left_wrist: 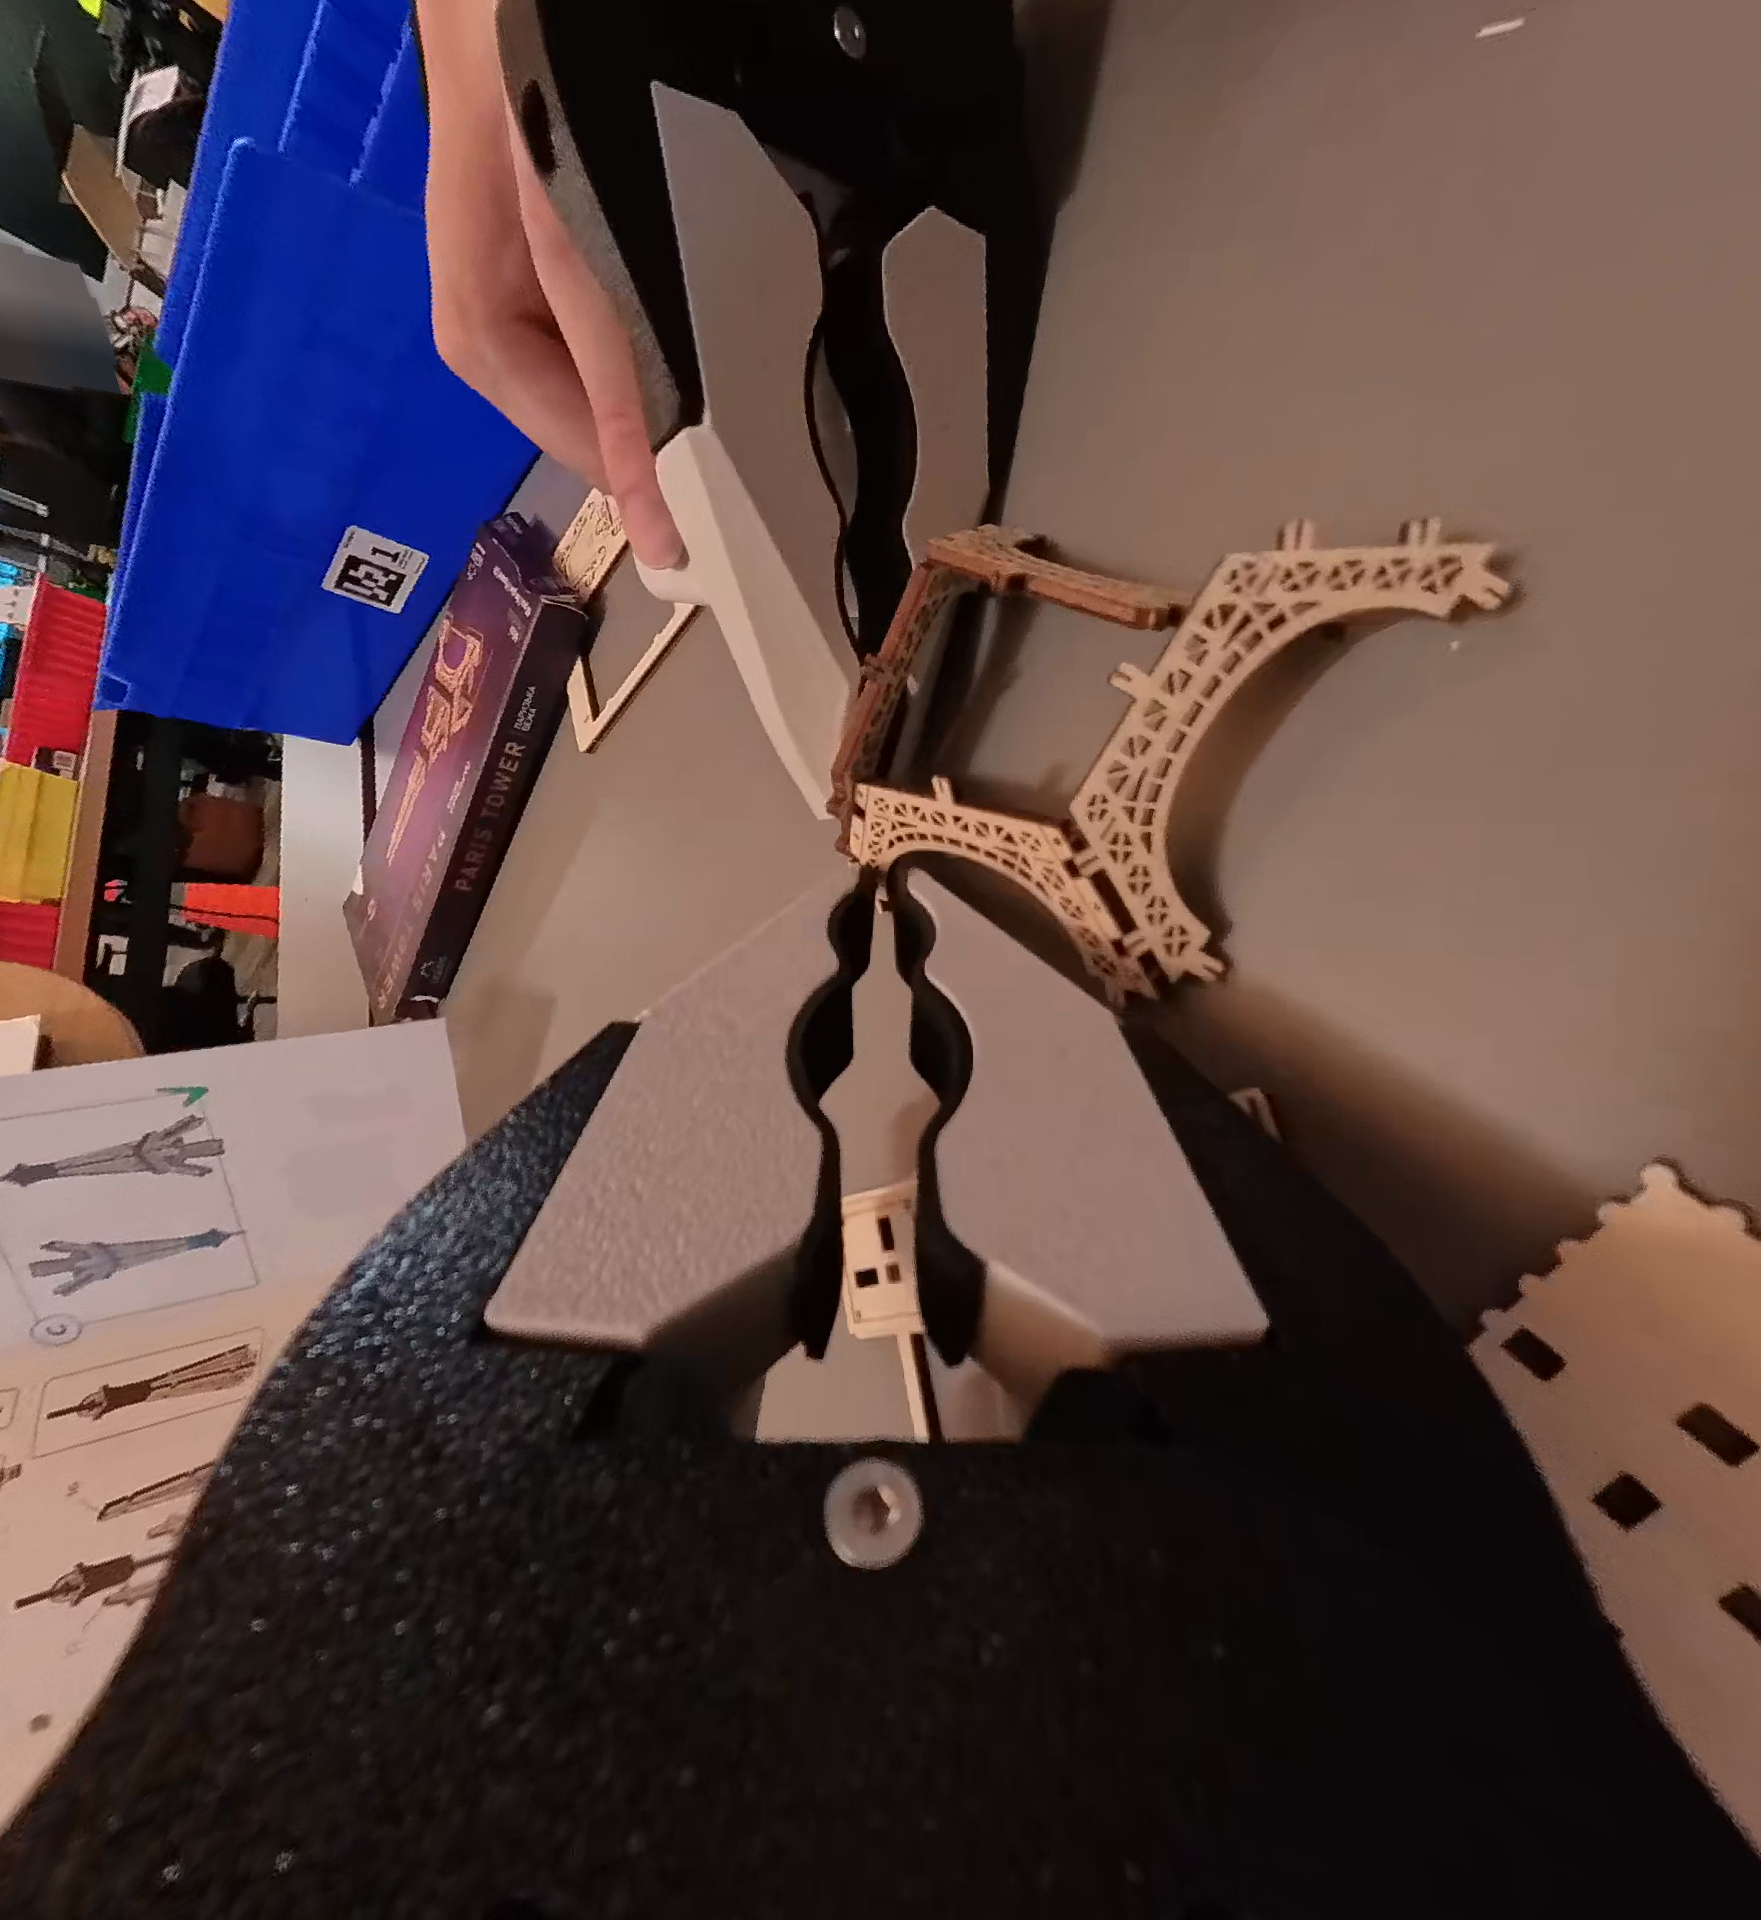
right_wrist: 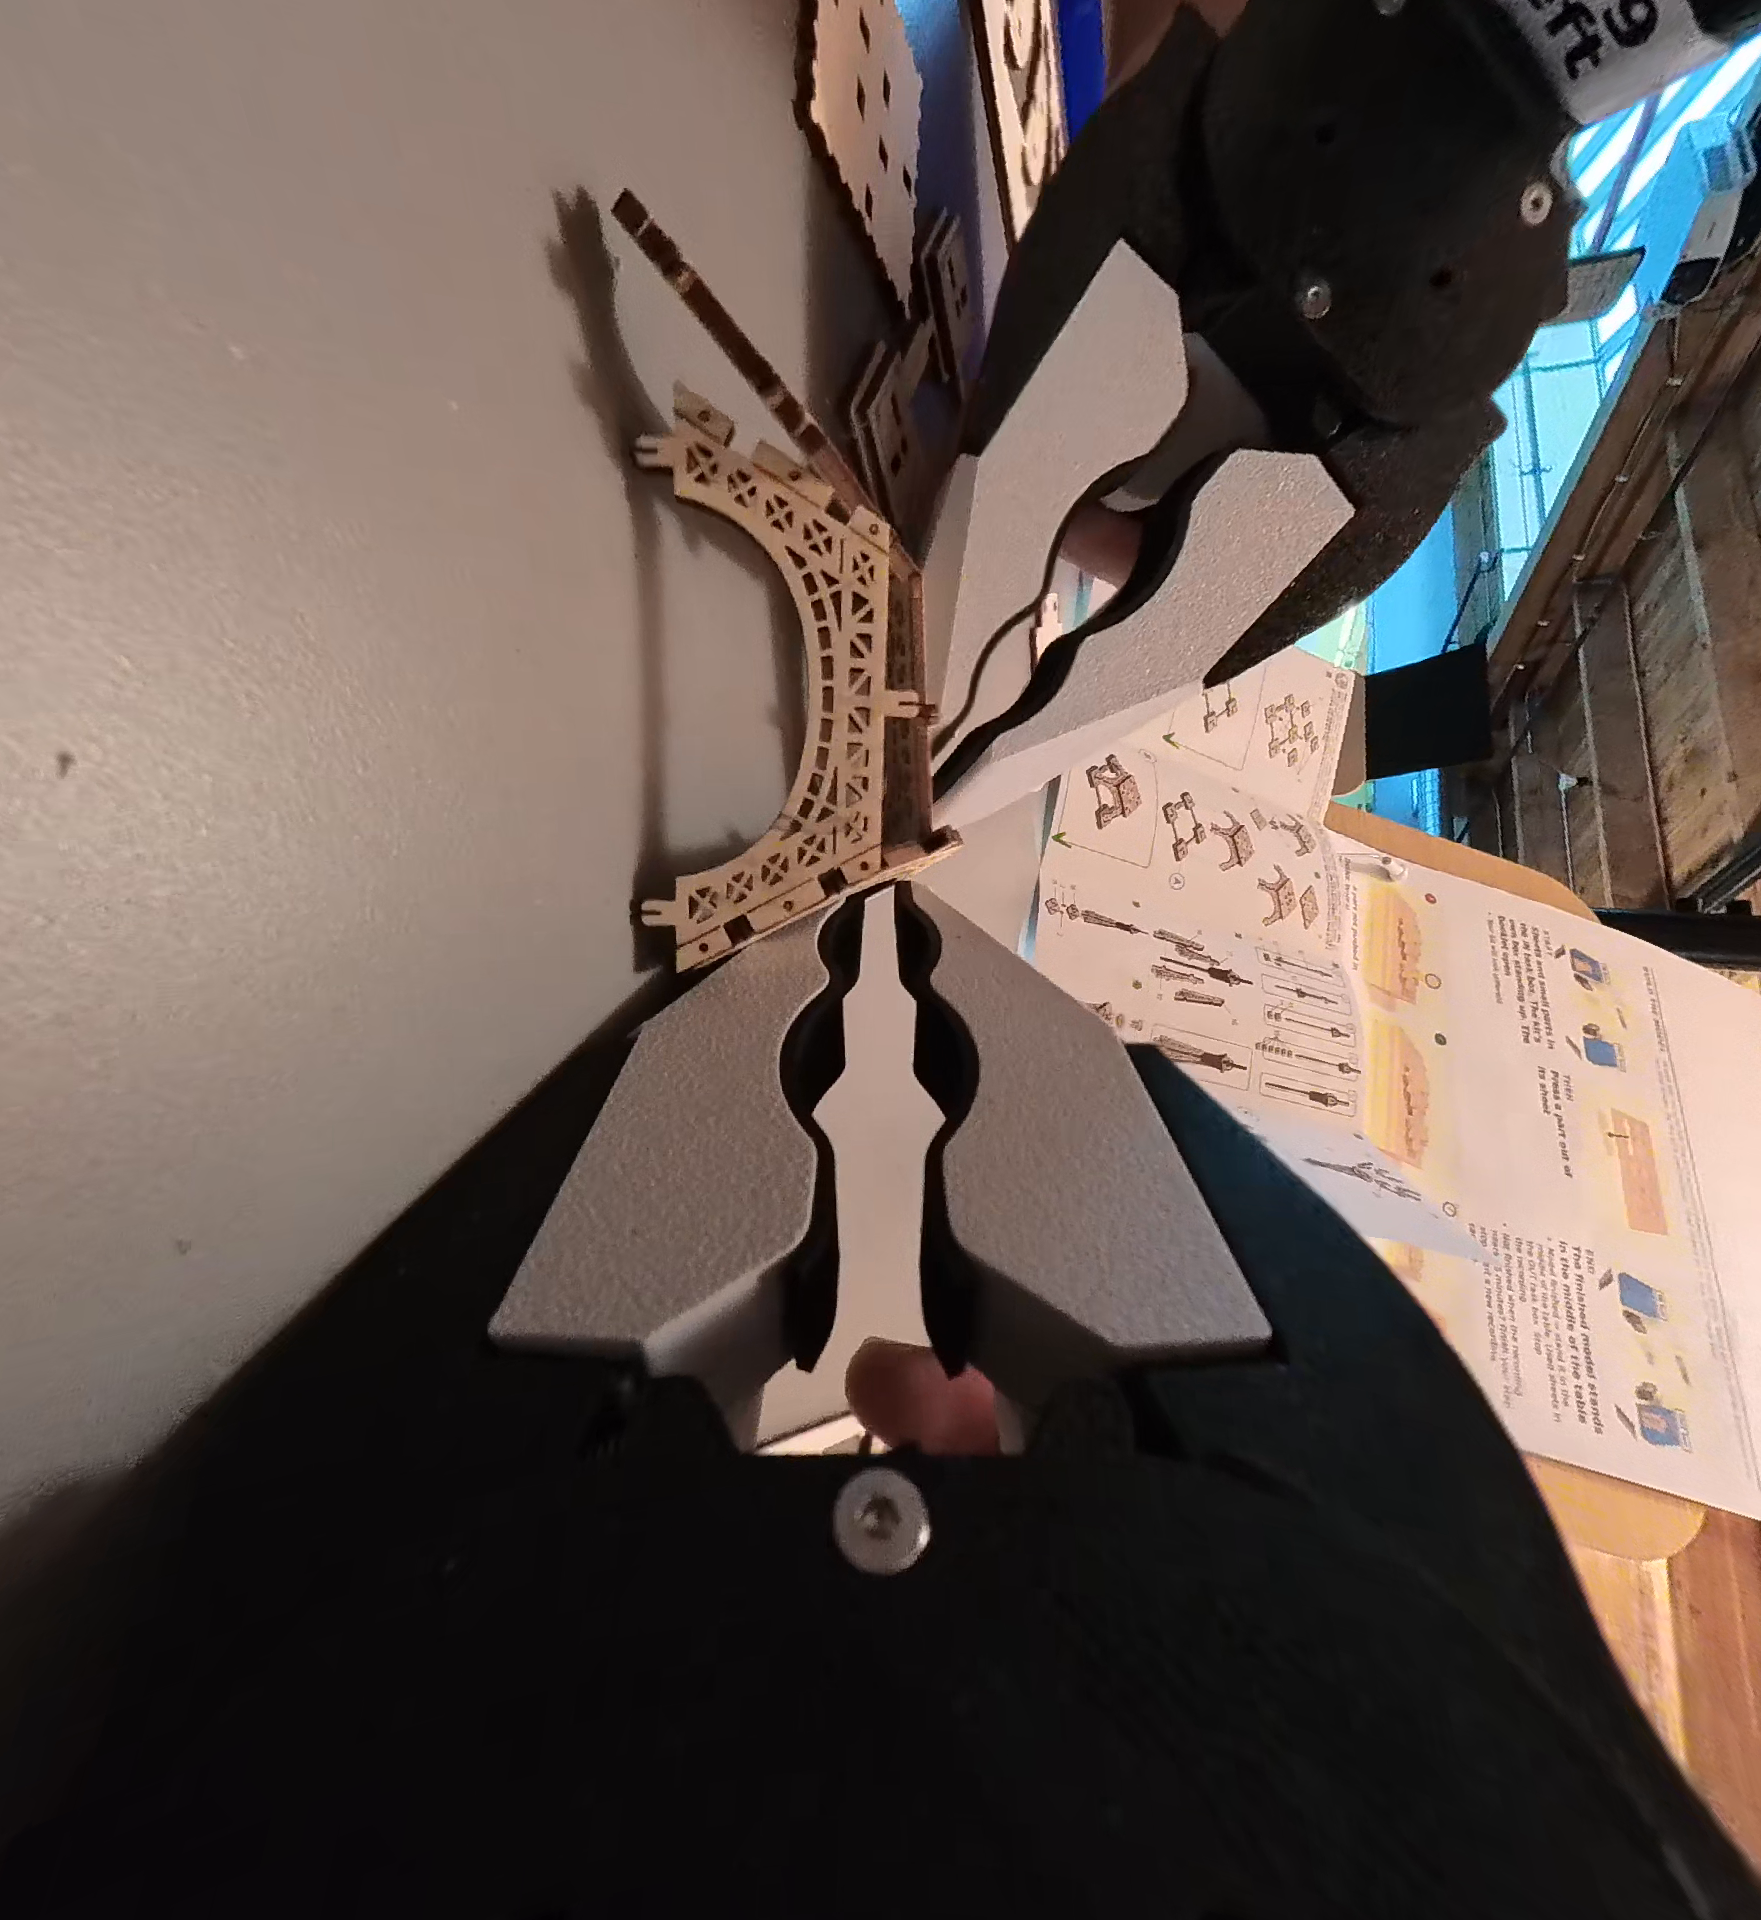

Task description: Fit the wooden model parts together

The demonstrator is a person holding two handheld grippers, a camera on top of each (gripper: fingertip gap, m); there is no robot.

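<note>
The wooden model [left_wrist: 1146, 748] is a partly built tower base: pale lattice arches joined to a brown square frame [left_wrist: 1042, 587]. It rests on the grey table [left_wrist: 1478, 312]. My left gripper [left_wrist: 881, 883] is shut on the edge of one arch [left_wrist: 969, 831]. My right gripper [left_wrist: 845, 727] comes in from the far side, with a hand on it, and is shut on the brown frame side. In the right wrist view my right gripper [right_wrist: 897, 899] pinches the model's near corner [right_wrist: 834, 727]. The left gripper [right_wrist: 943, 774] pinches the same edge from above.
An instruction sheet [left_wrist: 128, 1351] [right_wrist: 1375, 1039] lies beside the model. A slotted wooden sheet [left_wrist: 1686, 1455] [right_wrist: 865, 125], a purple kit box [left_wrist: 460, 779], an empty wooden offcut [left_wrist: 627, 665] and blue bins [left_wrist: 315, 416] surround the work area. Small stacked parts [right_wrist: 907, 416] lie behind the model. Only a small space, under 4 cm, lies between the two pairs of fingers.
</note>
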